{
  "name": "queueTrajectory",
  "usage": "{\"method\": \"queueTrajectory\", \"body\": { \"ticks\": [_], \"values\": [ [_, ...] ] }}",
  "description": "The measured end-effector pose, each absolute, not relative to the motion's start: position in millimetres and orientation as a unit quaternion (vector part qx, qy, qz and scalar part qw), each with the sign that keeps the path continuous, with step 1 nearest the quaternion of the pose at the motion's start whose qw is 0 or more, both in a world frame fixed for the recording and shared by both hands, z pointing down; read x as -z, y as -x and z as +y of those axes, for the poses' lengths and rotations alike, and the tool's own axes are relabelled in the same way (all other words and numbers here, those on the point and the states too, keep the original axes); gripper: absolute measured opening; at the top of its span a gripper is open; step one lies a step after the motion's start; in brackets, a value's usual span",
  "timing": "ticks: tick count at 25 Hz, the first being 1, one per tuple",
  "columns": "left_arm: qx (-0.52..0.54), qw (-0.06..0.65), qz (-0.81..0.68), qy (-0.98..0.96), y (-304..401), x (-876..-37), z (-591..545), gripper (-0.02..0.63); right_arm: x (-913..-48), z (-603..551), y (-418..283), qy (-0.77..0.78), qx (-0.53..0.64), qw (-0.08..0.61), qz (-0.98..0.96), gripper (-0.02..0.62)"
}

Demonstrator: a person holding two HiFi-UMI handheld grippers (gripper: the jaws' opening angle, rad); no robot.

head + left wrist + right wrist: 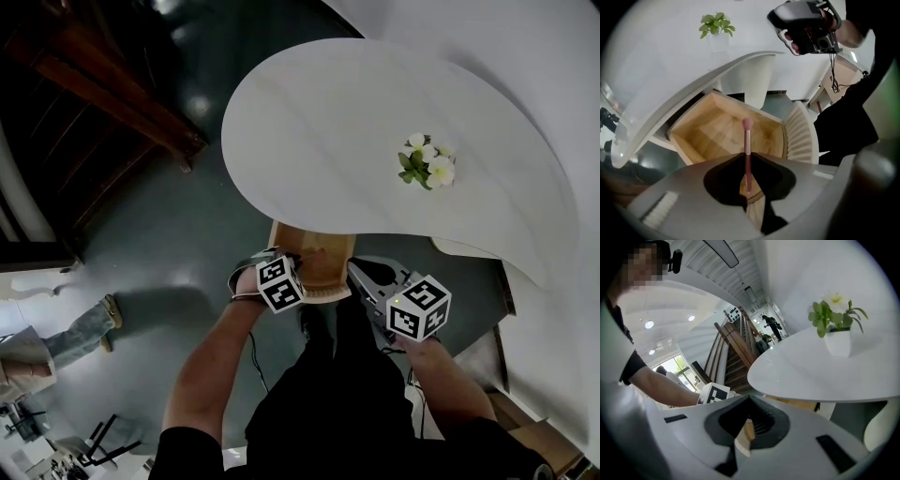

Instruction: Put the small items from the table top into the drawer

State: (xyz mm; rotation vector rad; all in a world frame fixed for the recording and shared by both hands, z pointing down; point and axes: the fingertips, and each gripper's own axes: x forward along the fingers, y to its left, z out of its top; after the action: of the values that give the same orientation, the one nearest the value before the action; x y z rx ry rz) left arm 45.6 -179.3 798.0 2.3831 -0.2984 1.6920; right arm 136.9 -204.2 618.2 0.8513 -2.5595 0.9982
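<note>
Currently, the left gripper [746, 155] has its jaws drawn in narrow, clamped on the lower handle of a pink makeup brush [747, 138]. The brush runs straight out ahead of the jaws, with its bristle end farthest from them. The gripper points steeply down.

Directly beyond the jaws, under the bristle end, is the open wooden drawer [705, 136], pulled out from beneath the white desk [670, 70]. I cannot tell whether the bristles touch the drawer floor. To the right of the jaws, a white ribbed panel [802, 136] sits against the drawer's edge. Far ahead and above the jaws, a small potted plant [717, 29] stands on the desk.

The right gripper [750, 398] has its jaws together at the tips, with nothing seen between them. The desk edge lies ahead and above the jaws, and the potted plant is up and to their right. A strip of drawer wood shows through the opening behind the tips. Left of the jaws are the left gripper's marker cube [715, 393] and the person's forearm [661, 385].

In the head view, the left gripper is over the drawer and the right gripper is just beside the drawer on its right.
</note>
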Motion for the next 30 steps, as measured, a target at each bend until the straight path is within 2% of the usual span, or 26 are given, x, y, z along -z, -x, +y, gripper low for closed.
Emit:
{"method": "queueTrajectory", "body": {
  "ticks": [3,16,22,30],
  "values": [
    [-0.597,0.08,-0.076,-0.794,-47,-813,-179,0.052,-623,-203,-139,-0.294,-0.349,0.13,-0.881,0.011],
    [-0.617,0.083,-0.004,-0.783,-58,-841,-170,0.052,-645,-194,-148,-0.298,-0.363,0.138,-0.872,0.011],
    [-0.626,0.021,0.005,-0.78,-52,-837,-196,0.052,-648,-192,-148,-0.301,-0.367,0.136,-0.869,0.011],
    [-0.648,-0.022,0.065,-0.758,-55,-854,-186,0.052,-656,-190,-149,-0.303,-0.372,0.14,-0.866,0.011]
  ]
}}
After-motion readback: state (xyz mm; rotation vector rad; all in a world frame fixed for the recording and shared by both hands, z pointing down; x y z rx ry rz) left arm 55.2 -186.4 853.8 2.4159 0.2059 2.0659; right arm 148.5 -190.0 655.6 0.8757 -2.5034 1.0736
